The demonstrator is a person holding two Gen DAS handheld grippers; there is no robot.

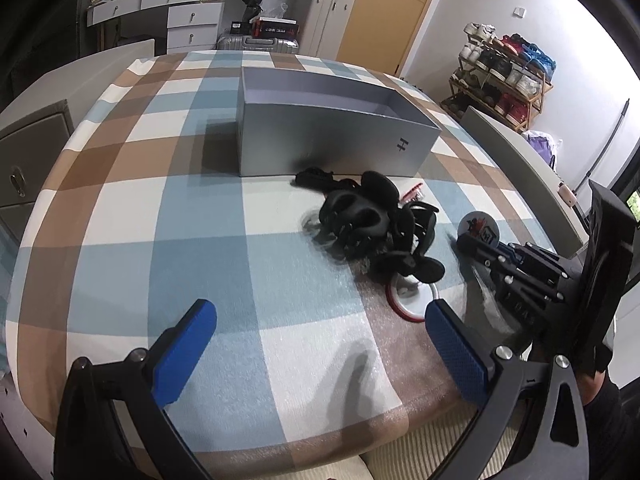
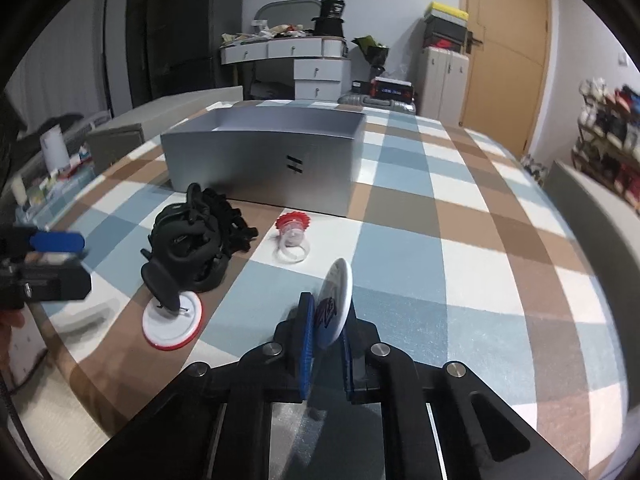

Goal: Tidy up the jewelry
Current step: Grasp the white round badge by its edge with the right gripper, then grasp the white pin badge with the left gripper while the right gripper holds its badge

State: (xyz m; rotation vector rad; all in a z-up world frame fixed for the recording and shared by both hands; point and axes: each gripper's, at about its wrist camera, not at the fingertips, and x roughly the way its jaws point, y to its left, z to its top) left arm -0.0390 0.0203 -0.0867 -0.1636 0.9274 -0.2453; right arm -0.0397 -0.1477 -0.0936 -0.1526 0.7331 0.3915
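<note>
An open silver-grey box [image 1: 332,136] [image 2: 264,160] stands on the checked tablecloth. In front of it lies a pile of black hair clips [image 1: 372,224] [image 2: 192,240]. A round white badge with a red rim [image 2: 172,324] [image 1: 408,300] lies face down beside the pile. A small red and clear clip [image 2: 293,236] lies near the box. My right gripper [image 2: 326,320] is shut on a white pin badge [image 2: 334,300] [image 1: 478,226], held on edge above the cloth. My left gripper [image 1: 320,320] is open and empty, low over the cloth, short of the pile.
The table [image 2: 460,260] has a blue, brown and white checked cloth. White cabinets [image 1: 36,128] stand to the left. A shoe rack [image 1: 504,68], a door [image 2: 504,52] and a cluttered desk [image 2: 284,48] are beyond the table.
</note>
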